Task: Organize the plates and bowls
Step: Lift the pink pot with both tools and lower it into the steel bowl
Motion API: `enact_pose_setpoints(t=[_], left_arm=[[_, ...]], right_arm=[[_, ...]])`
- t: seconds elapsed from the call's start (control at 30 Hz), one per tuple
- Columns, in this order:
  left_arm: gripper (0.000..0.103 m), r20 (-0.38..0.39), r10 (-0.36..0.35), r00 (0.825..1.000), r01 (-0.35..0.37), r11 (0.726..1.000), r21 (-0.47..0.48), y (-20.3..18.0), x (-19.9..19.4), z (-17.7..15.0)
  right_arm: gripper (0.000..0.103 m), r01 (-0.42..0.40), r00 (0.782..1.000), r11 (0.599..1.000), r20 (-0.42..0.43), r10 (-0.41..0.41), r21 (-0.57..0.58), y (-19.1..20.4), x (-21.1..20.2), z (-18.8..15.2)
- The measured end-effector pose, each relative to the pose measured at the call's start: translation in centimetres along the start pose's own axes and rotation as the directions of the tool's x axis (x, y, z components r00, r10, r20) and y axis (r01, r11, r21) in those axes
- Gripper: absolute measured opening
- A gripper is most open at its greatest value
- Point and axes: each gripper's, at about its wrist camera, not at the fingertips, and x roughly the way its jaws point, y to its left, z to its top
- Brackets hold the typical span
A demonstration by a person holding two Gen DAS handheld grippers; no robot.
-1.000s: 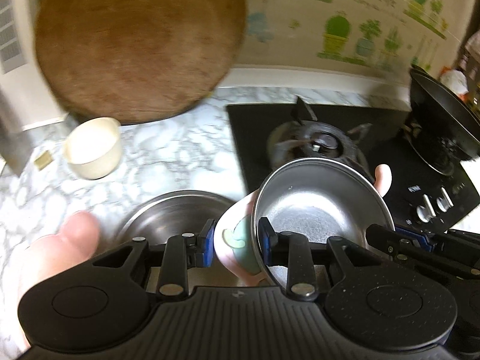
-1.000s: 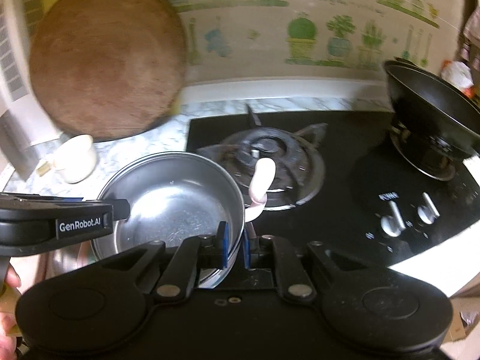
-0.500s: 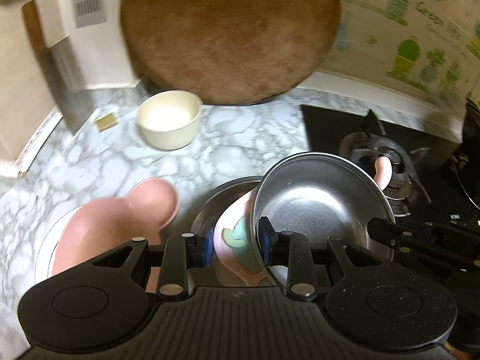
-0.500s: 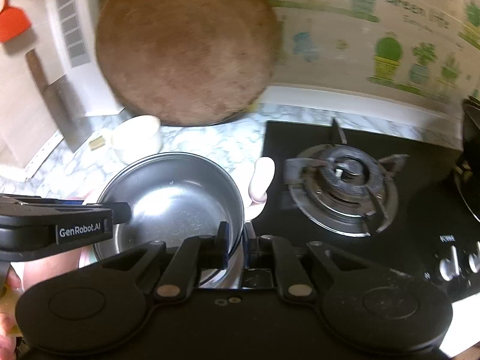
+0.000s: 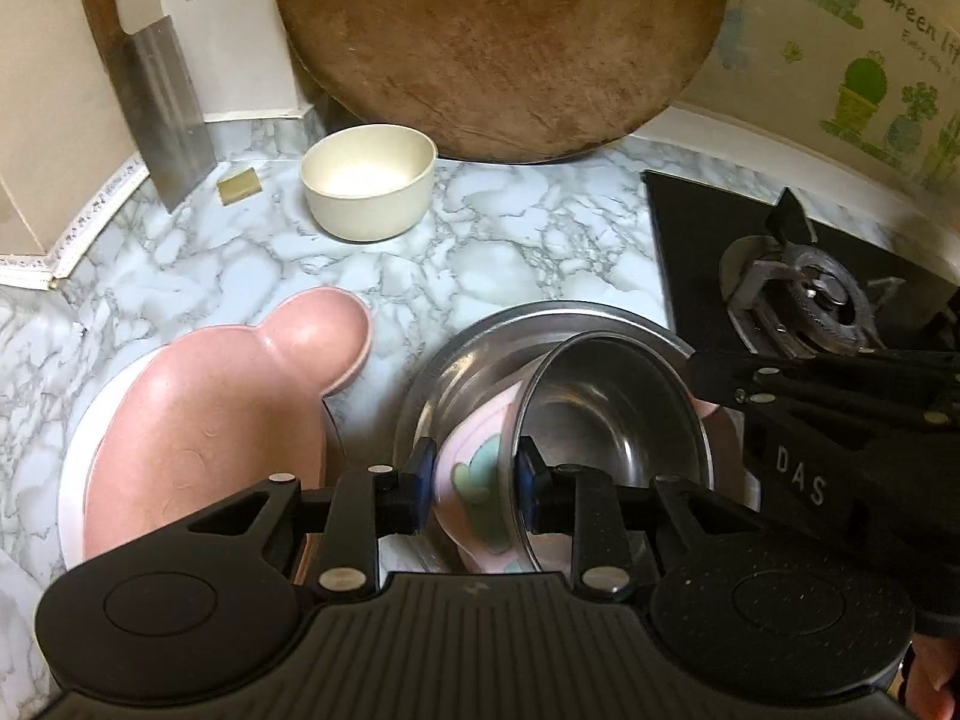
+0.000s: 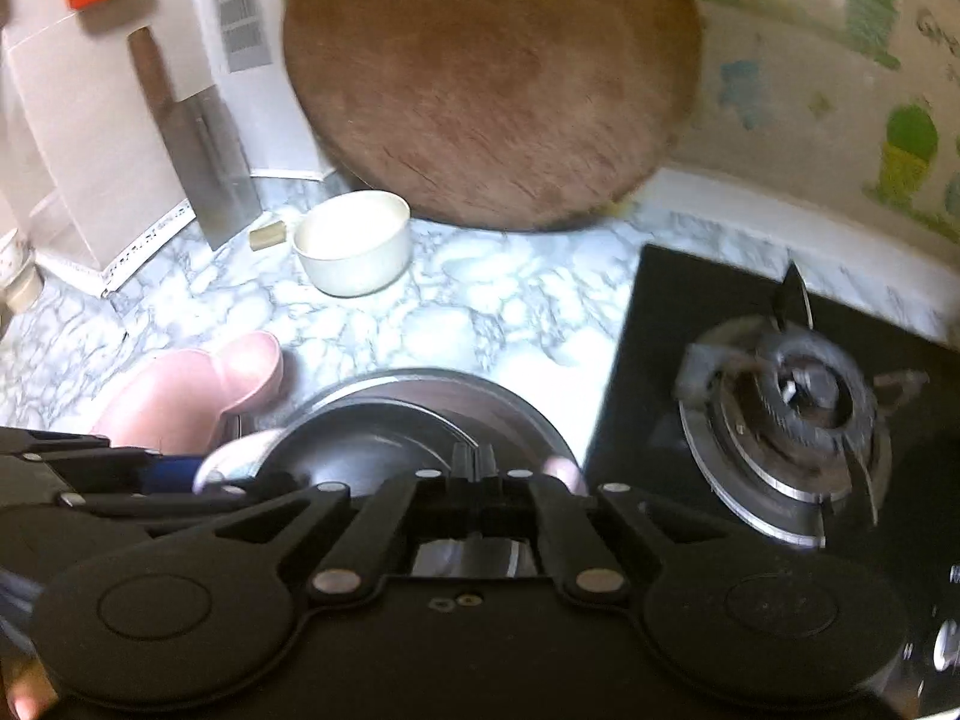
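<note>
My left gripper [image 5: 471,477] is shut on the wall of a pink bowl with a steel inside [image 5: 606,420], tilted over a larger steel bowl [image 5: 474,342] on the marble counter. My right gripper [image 6: 474,461] is shut on the far rim of the same bowl [image 6: 360,450]; the larger steel bowl [image 6: 480,390] lies under it. A pink mouse-eared plate [image 5: 210,420] rests on a white plate [image 5: 72,480] at the left and also shows in the right wrist view [image 6: 192,390]. A cream bowl [image 5: 369,186] stands farther back and also shows in the right wrist view [image 6: 354,240].
A round wooden board [image 5: 504,42] leans on the back wall. A cleaver [image 5: 162,120] leans at the left corner, a small tan block [image 5: 240,185] beside it. The black gas hob [image 5: 804,294] with its burner [image 6: 792,414] lies to the right.
Both grippers have carried the pink-and-steel bowl left, away from the hob, and lowered it over the larger steel bowl. The pink plate and cleaver have come into view.
</note>
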Motion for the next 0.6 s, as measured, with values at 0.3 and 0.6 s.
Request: enact_pose_setpoints(t=[0.3, 0.6], left_arm=[[0.027, -0.001, 0.056, 0.998, -0.056, 0.998, -0.012, 1.0, 1.9, 0.5], [0.027, 0.001, 0.088, 0.996, -0.088, 0.996, 0.01, 0.8, 2.7, 0.7]], right_arm=[[0.002, 0.005, 0.999, 1.0, -0.043, -0.004, 0.011, -1.9, 1.3, -0.3], [0.011, -0.032, 0.988, 0.991, -0.147, 0.052, 0.133, -5.0, 3.1, -1.8]])
